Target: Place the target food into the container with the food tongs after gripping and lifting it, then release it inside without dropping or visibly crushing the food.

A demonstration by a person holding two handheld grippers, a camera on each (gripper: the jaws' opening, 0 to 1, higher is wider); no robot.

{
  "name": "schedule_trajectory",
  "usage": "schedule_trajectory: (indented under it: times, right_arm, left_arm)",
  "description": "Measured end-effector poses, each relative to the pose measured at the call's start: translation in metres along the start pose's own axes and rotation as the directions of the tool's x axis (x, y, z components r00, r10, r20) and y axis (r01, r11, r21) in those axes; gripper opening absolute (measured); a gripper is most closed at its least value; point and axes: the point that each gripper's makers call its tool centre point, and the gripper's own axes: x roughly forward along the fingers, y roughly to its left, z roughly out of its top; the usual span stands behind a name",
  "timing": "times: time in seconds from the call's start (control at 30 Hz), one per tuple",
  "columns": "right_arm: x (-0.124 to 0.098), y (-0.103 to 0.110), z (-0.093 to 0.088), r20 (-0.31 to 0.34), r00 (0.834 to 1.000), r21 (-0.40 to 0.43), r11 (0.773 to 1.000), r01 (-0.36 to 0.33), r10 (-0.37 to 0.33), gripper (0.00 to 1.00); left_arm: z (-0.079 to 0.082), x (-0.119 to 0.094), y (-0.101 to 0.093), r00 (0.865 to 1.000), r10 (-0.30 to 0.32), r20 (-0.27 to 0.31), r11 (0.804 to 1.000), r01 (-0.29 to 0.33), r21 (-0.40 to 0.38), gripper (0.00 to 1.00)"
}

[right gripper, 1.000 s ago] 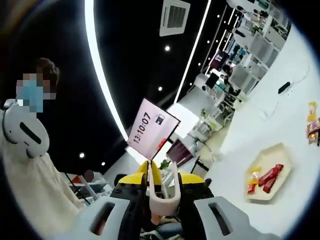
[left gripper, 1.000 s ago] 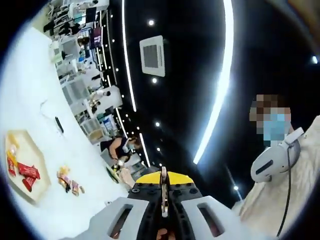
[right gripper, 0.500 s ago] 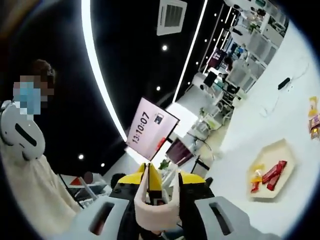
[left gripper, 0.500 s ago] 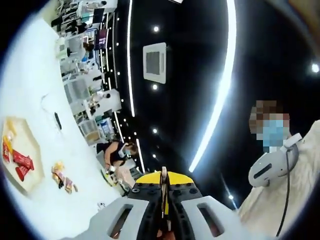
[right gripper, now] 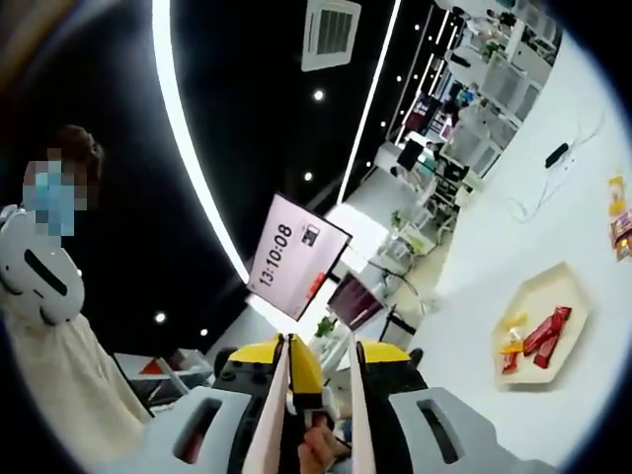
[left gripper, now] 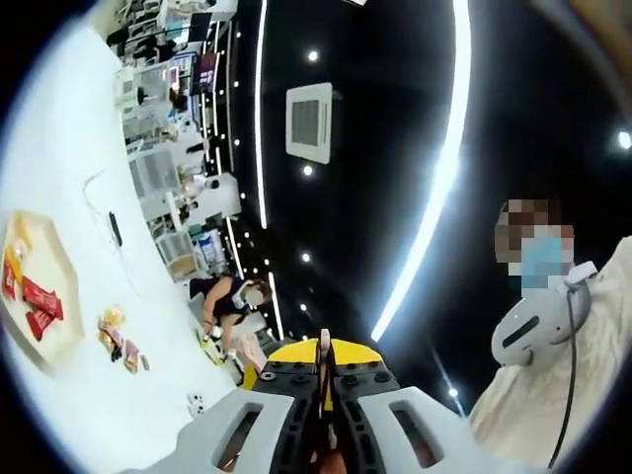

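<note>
On the white table, a cream hexagonal tray (left gripper: pixel 35 331) (right gripper: pixel 565 296) holds red snack packs (left gripper: pixel 35 304) (right gripper: pixel 541 332) and a yellow piece. A few loose snacks (left gripper: pixel 117 336) (right gripper: pixel 622 219) lie beside it. My left gripper (left gripper: pixel 323 348) points up at the dark ceiling, its jaws pressed together with nothing between them. My right gripper (right gripper: pixel 321 380) also points upward, far from the tray. It is shut on the pale food tongs (right gripper: pixel 278 415), whose two arms rise spread apart between the jaws.
A person in a pale top stands close by (left gripper: pixel 553 385) (right gripper: pixel 39 365). A black device with a cable (left gripper: pixel 116 229) (right gripper: pixel 556 155) lies on the table. A pink sign (right gripper: pixel 296 259) reads 13:10:08. Another person sits further back (left gripper: pixel 232 301), among shelves and desks.
The tongs' arms have spread apart in my right gripper; a second ago they were squeezed together. Both views have shifted slightly. The left gripper stays shut.
</note>
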Motion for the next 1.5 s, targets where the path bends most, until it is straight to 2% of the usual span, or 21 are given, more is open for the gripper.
schedule_trajectory:
  times: [0.23,0.27,0.37,0.57,0.6,0.63,0.73,0.77,0.83,0.9,0.93,1.0,1.1,1.17,1.23,1.27,1.33,1.4,1.43,1.5]
  right_arm:
    - [0.003,-0.004,-0.009,-0.032,0.999,0.004,1.0,0.015,-0.015,0.25]
    - [0.004,-0.004,-0.009,-0.035,0.999,0.004,1.0,0.016,-0.016,0.25]
    - [0.005,-0.008,-0.013,-0.036,0.999,0.014,0.999,0.031,-0.03,0.25]
    - [-0.002,-0.026,-0.016,-0.041,0.992,-0.003,0.993,0.115,-0.115,0.25]
    - [-0.002,-0.026,-0.016,-0.047,0.993,-0.001,0.994,0.112,-0.112,0.25]
    - [-0.007,-0.033,-0.016,-0.05,0.988,-0.017,0.989,0.148,-0.149,0.25]
    - [-0.017,-0.044,-0.015,-0.048,0.979,-0.025,0.98,0.198,-0.199,0.25]
    - [-0.02,-0.047,-0.014,-0.047,0.976,-0.027,0.977,0.21,-0.211,0.25]
    - [-0.028,-0.055,-0.013,-0.044,0.967,-0.035,0.968,0.248,-0.25,0.25]
    - [-0.033,-0.06,-0.013,-0.045,0.961,-0.046,0.961,0.272,-0.274,0.25]
    - [-0.036,-0.063,-0.012,-0.044,0.955,-0.058,0.955,0.292,-0.294,0.25]
    - [-0.039,-0.068,-0.011,-0.045,0.947,-0.074,0.946,0.316,-0.319,0.25]
    - [-0.048,-0.079,-0.007,-0.031,0.925,-0.098,0.922,0.375,-0.379,0.25]
    - [-0.049,-0.081,-0.007,-0.028,0.919,-0.107,0.915,0.388,-0.393,0.25]
    - [-0.056,-0.088,-0.004,-0.019,0.901,-0.127,0.895,0.428,-0.433,0.25]
    - [-0.057,-0.09,-0.003,-0.016,0.897,-0.13,0.891,0.435,-0.441,0.25]
    - [-0.064,-0.093,-0.001,-0.014,0.882,-0.155,0.872,0.464,-0.472,0.25]
    - [-0.067,-0.094,0.0,-0.011,0.875,-0.166,0.863,0.476,-0.485,0.25]
    - [-0.071,-0.095,0.002,-0.006,0.869,-0.169,0.857,0.487,-0.495,0.25]
    - [-0.078,-0.097,0.003,0.0,0.859,-0.171,0.846,0.504,-0.512,0.25]
  left_arm:
    - [0.001,-0.01,0.005,1.0,0.021,0.003,0.999,-0.021,-0.044,0.01]
    - [0.001,-0.013,0.008,0.999,0.042,-0.005,0.999,-0.042,-0.013,0.01]
    - [0.003,-0.019,0.008,0.998,0.053,-0.016,0.999,-0.053,-0.001,0.04]
    - [0.012,-0.042,0.02,0.99,0.125,-0.072,0.99,-0.119,0.081,0.1]
    - [0.012,-0.043,0.022,0.988,0.134,-0.08,0.988,-0.127,0.084,0.1]
    - [0.016,-0.048,0.023,0.987,0.14,-0.084,0.986,-0.131,0.103,0.09]
    - [0.021,-0.057,0.031,0.98,0.175,-0.095,0.978,-0.162,0.13,0.11]
    - [0.02,-0.061,0.035,0.974,0.196,-0.116,0.971,-0.176,0.161,0.12]
    - [0.014,-0.07,0.045,0.951,0.254,-0.175,0.951,-0.212,0.226,0.13]
    - [0.012,-0.075,0.05,0.934,0.293,-0.203,0.935,-0.236,0.263,0.13]
    - [0.008,-0.08,0.055,0.917,0.325,-0.232,0.921,-0.251,0.298,0.14]
    - [0.005,-0.085,0.062,0.89,0.371,-0.264,0.897,-0.271,0.349,0.17]
    - [0.002,-0.095,0.074,0.845,0.441,-0.301,0.858,-0.298,0.419,0.21]
    - [0.002,-0.097,0.076,0.838,0.452,-0.306,0.853,-0.306,0.422,0.25]
    - [0.003,-0.101,0.081,0.823,0.474,-0.313,0.841,-0.318,0.438,0.28]
    - [0.003,-0.102,0.082,0.816,0.481,-0.32,0.837,-0.317,0.446,0.3]
    - [0.002,-0.102,0.085,0.808,0.486,-0.333,0.834,-0.314,0.454,0.32]
    - [0.002,-0.102,0.087,0.803,0.488,-0.341,0.833,-0.312,0.458,0.34]
    - [0.0,-0.102,0.09,0.792,0.496,-0.356,0.829,-0.309,0.467,0.35]
    - [-0.002,-0.101,0.092,0.783,0.502,-0.368,0.825,-0.306,0.475,0.36]
